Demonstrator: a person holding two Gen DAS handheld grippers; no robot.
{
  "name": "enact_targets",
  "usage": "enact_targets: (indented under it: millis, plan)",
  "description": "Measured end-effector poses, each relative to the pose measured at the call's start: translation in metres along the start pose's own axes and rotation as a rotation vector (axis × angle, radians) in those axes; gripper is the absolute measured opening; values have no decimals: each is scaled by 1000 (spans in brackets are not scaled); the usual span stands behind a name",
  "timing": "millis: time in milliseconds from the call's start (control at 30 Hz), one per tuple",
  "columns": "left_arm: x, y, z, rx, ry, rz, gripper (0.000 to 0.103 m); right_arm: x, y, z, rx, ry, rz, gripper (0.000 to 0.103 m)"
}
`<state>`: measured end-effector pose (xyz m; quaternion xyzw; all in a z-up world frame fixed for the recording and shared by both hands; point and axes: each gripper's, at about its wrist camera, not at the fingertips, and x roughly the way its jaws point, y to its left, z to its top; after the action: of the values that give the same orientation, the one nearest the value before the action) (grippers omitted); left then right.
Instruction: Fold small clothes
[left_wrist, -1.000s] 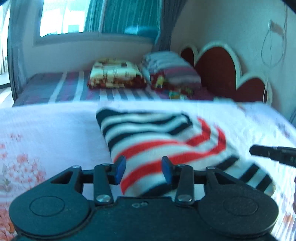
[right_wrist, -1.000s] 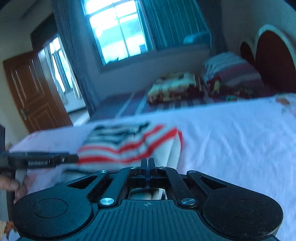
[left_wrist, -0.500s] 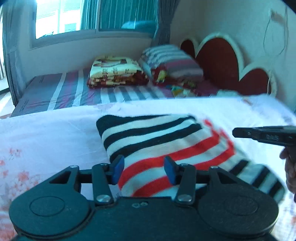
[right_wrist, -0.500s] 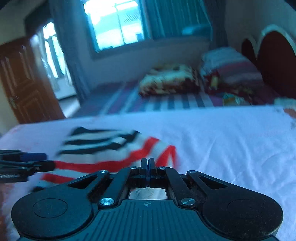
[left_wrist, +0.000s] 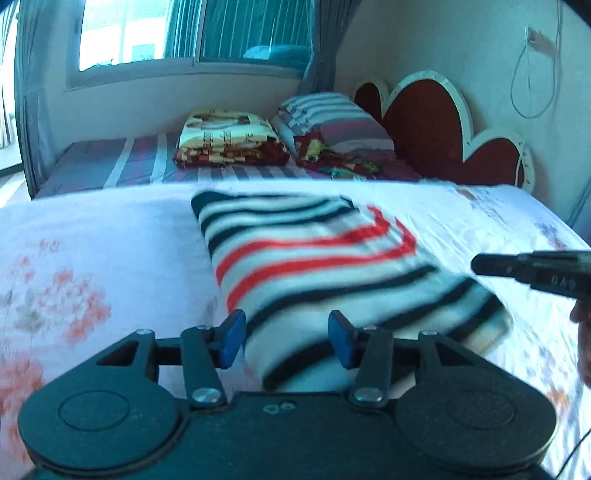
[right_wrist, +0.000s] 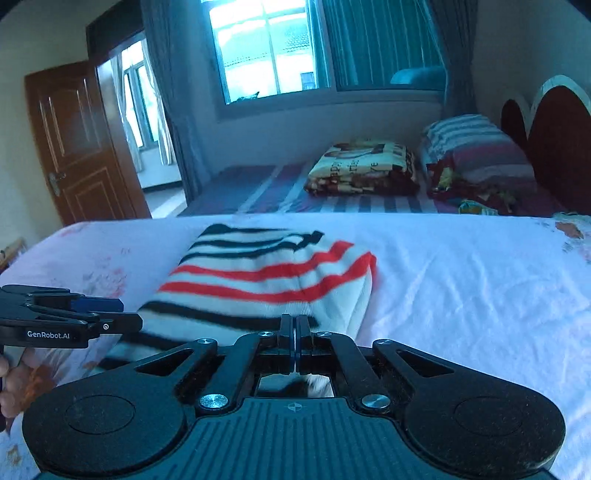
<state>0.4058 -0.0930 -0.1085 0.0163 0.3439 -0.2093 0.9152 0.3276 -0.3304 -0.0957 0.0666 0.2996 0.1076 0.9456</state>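
Folded striped sweater (left_wrist: 317, 266) lies on white bedsheet (left_wrist: 103, 236). Left tongs (left_wrist: 287, 338): jaws apart, just been opening, the sweater's near edge lies between unclamped. Right tongs (right_wrist: 295, 343): closed, empty, at the sweater's near edge.

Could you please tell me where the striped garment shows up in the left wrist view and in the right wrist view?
Left wrist view: striped garment lies centre frame on the white bedsheet, reaching down between the left gripper's open jaws.
Right wrist view: striped garment lies left of centre, just beyond the shut right gripper.
Shared landmark: the folded patterned blanket beyond.
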Motion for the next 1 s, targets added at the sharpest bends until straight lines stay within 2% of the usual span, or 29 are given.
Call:
enact_targets:
  millis: [67,100,133,167,267,400,500,600,733,867,900,933,967,1000]
  plan:
    - [0,-2,-16,1,38,6,51,5,3,-16,-30,77,-12,0]
    - [3,-3,-23,6,63,19,54,18,3,-27,-56,156,-54,0]
    - [5,-5,-29,14,79,31,61,24,1,-35,-57,171,-57,0]
    - [8,-5,-34,12,83,42,64,25,-2,-37,-30,154,-50,0]
    - [3,1,-31,-31,81,39,64,19,0,-27,-9,150,-61,0]
    - [-10,-4,-29,6,65,58,62,-1,4,-21,-5,82,-42,0]
    - [-5,-4,-35,12,86,76,64,19,4,-33,-13,199,-63,0]
    - [-11,-10,-32,19,80,89,63,11,4,-27,19,153,-61,0]
    - [-18,-13,-29,54,58,110,68,-9,-5,-21,137,65,-29,0]
    - [-19,-11,-27,48,50,108,76,-11,-20,-12,218,58,-47,0]
    - [-19,-10,-26,49,44,110,78,-12,-22,-9,224,60,-47,9]
    - [-20,-10,-25,48,35,112,85,-12,-23,-7,226,58,-57,44]
    - [-20,-9,-24,45,27,117,91,-14,-24,-7,227,42,-72,64]
    - [-21,-8,-23,45,15,121,91,-16,-24,-6,222,13,-86,77]
